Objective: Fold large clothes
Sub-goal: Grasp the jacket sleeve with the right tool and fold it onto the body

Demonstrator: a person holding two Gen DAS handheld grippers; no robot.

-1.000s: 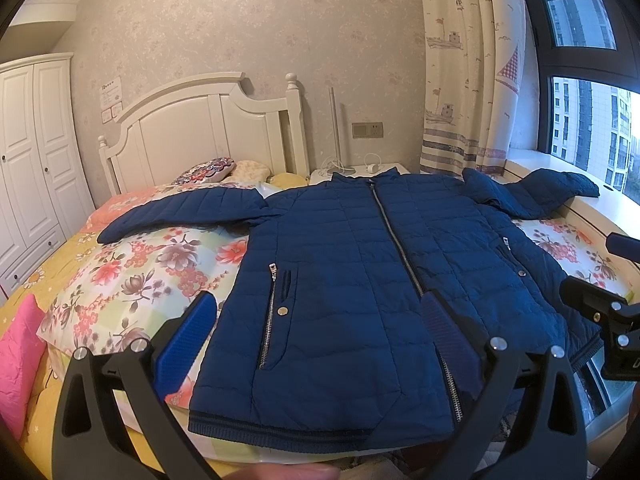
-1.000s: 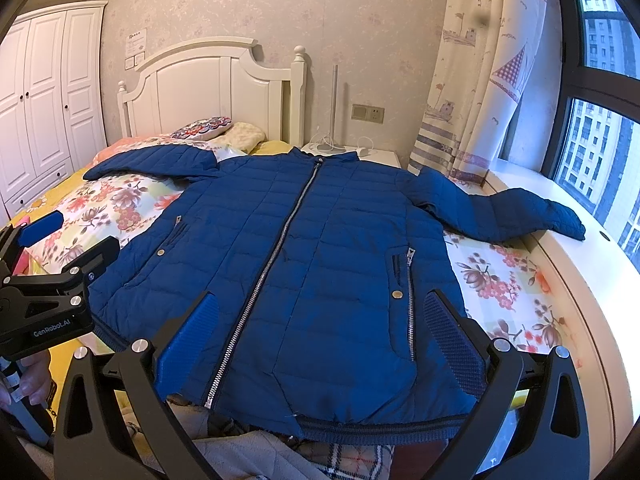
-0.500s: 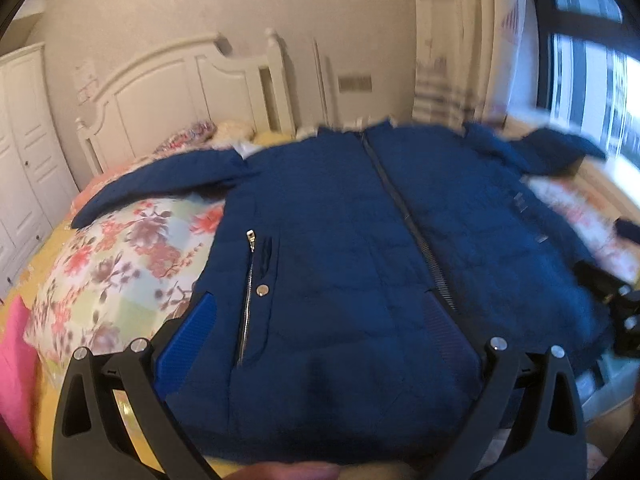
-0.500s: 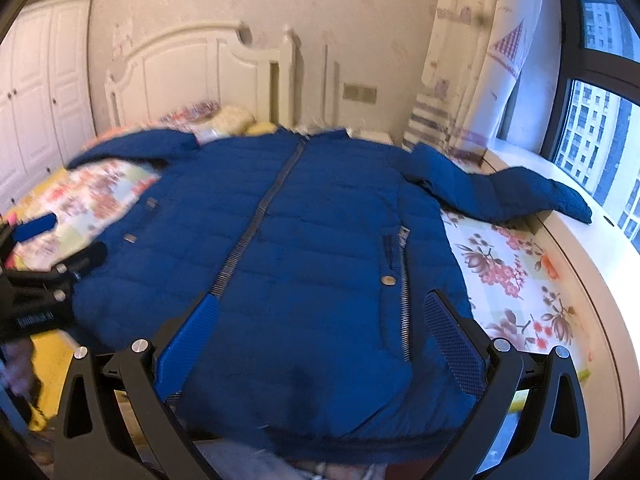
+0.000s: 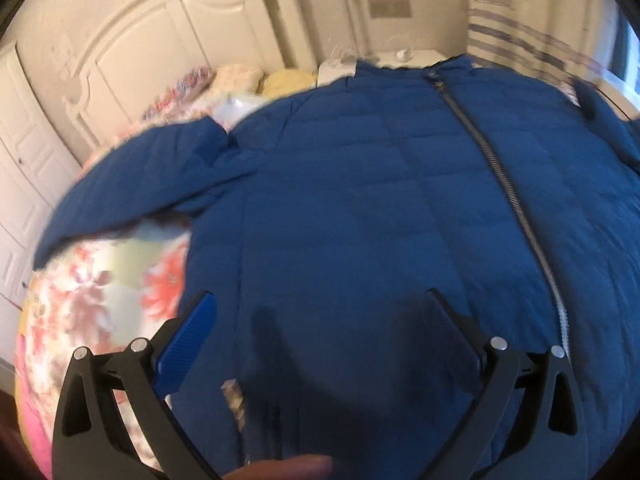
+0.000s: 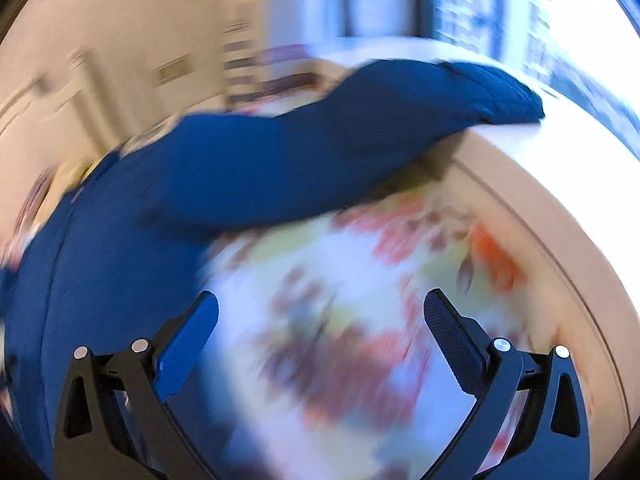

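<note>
The jaws of the left gripper (image 5: 318,334) are held wide apart with nothing between them, poised over the lower front of the blue quilted jacket (image 5: 380,208). Its blue-padded left finger (image 5: 188,344) is seen at the jacket's side edge, where the floral bedspread (image 5: 100,280) begins; the other finger lies over the blue fabric. The jaws of the right gripper (image 6: 320,332) are likewise spread open and empty, above the floral bedspread (image 6: 340,320), just beside the jacket's body (image 6: 100,280).

The jacket is laid flat on the bed, front up, with its silver zipper (image 5: 508,192) closed and running up to the collar. One sleeve (image 5: 132,184) is stretched out over the bedspread towards the white wardrobe (image 5: 16,168). The other sleeve (image 6: 340,152) is extended across the bedspread, its cuff resting on the pale ledge (image 6: 540,208) by the window. Pillows (image 5: 240,80) are seen below the white headboard (image 5: 160,48). The right wrist view is heavily blurred.
</note>
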